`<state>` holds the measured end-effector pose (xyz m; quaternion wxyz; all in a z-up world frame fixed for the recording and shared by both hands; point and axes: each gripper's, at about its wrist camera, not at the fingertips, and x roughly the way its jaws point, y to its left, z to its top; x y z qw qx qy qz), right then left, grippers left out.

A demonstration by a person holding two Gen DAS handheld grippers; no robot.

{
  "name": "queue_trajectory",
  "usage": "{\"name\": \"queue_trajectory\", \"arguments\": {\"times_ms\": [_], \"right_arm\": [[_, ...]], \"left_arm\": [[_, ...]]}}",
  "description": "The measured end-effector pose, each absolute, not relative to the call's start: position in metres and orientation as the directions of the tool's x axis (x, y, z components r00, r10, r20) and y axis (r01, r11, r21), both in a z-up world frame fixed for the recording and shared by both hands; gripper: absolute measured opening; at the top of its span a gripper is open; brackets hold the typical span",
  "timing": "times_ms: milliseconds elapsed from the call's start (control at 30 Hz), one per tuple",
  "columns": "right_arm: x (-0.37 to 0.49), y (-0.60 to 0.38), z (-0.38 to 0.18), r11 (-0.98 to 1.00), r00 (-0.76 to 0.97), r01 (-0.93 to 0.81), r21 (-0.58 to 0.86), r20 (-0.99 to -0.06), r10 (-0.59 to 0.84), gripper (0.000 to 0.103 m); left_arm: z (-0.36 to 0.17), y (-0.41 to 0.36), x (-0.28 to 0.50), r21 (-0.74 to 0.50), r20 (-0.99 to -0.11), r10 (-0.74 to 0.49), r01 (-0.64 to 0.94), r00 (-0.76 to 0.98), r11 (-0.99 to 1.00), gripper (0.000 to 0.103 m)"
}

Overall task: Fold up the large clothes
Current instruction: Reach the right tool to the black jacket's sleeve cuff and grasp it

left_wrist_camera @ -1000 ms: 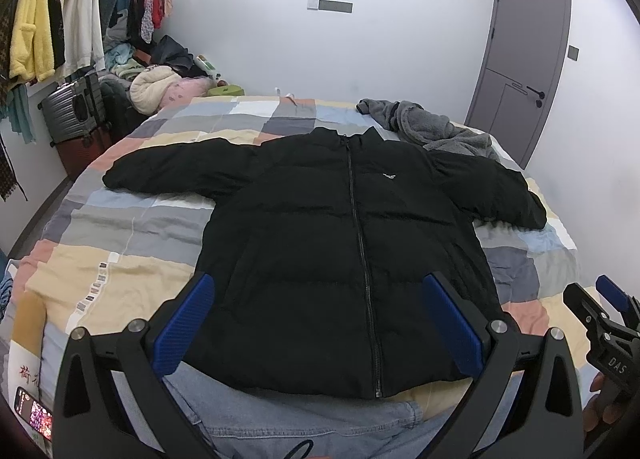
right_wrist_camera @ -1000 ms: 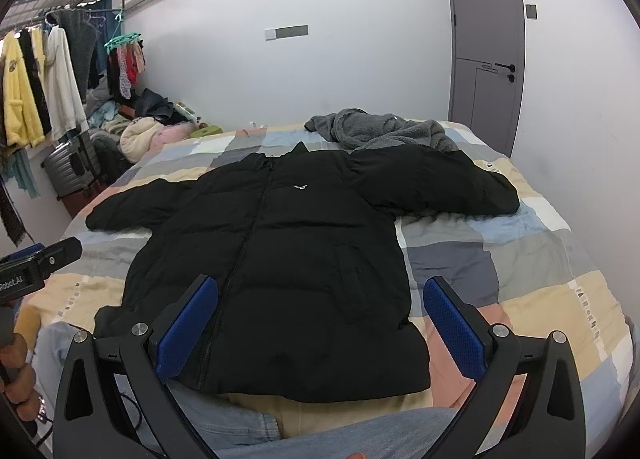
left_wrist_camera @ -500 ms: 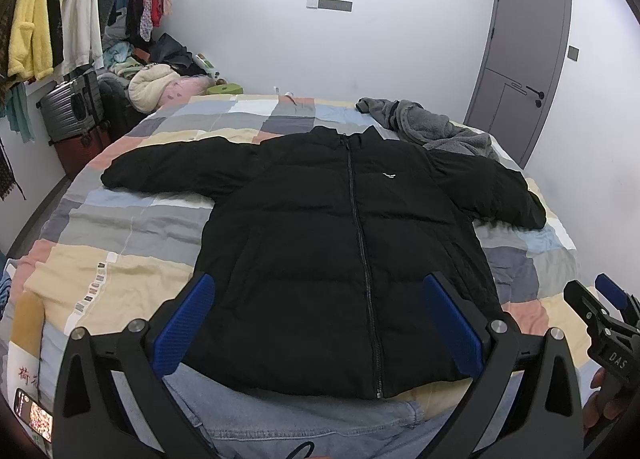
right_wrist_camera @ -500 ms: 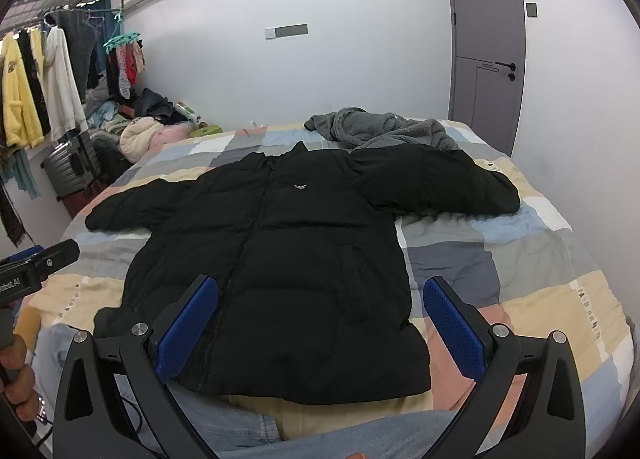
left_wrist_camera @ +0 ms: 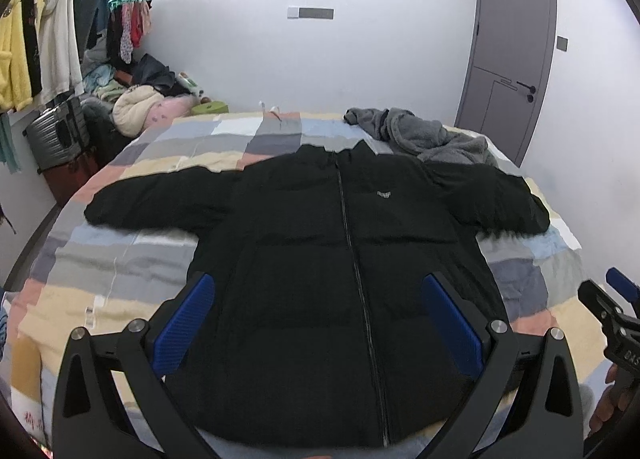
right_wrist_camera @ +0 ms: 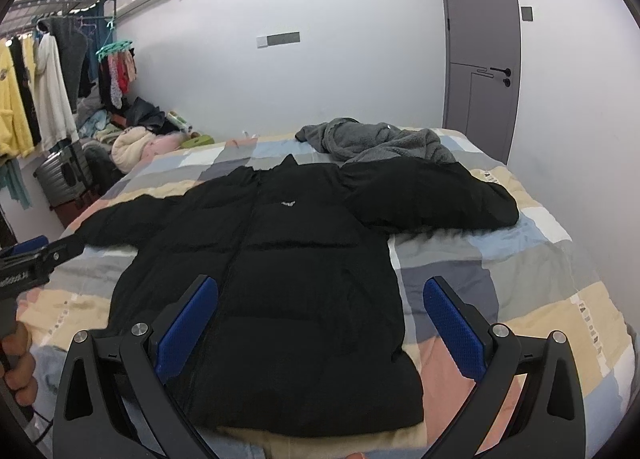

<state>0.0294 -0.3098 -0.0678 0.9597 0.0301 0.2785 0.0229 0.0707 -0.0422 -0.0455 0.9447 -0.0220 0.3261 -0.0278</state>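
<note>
we see black jacket (left_wrist_camera: 352, 279) flat, zipped, sleeves out on bed (left_wrist_camera: 120, 259) | left gripper (left_wrist_camera: 320, 323) and right gripper (right_wrist_camera: 320, 323) spread wide, empty | 0 folds done, all left

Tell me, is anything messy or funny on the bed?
Yes: a gray fleece garment lies crumpled at the far end of the bed, just behind the jacket's right sleeve. The jacket itself looks fine: flat, zipped, sleeves spread. Both grippers are open and hold nothing.
</note>
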Motion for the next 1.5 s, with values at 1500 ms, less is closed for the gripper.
{"name": "queue_trajectory", "arguments": {"times_ms": [1500], "right_arm": [[0.293,-0.670,-0.262,0.711,0.781,0.449,0.542,-0.624,-0.018,0.103]], "left_arm": [[-0.182,-0.019,0.218,-0.127,-0.733,-0.085,-0.014,0.675,0.992,0.103]]}}
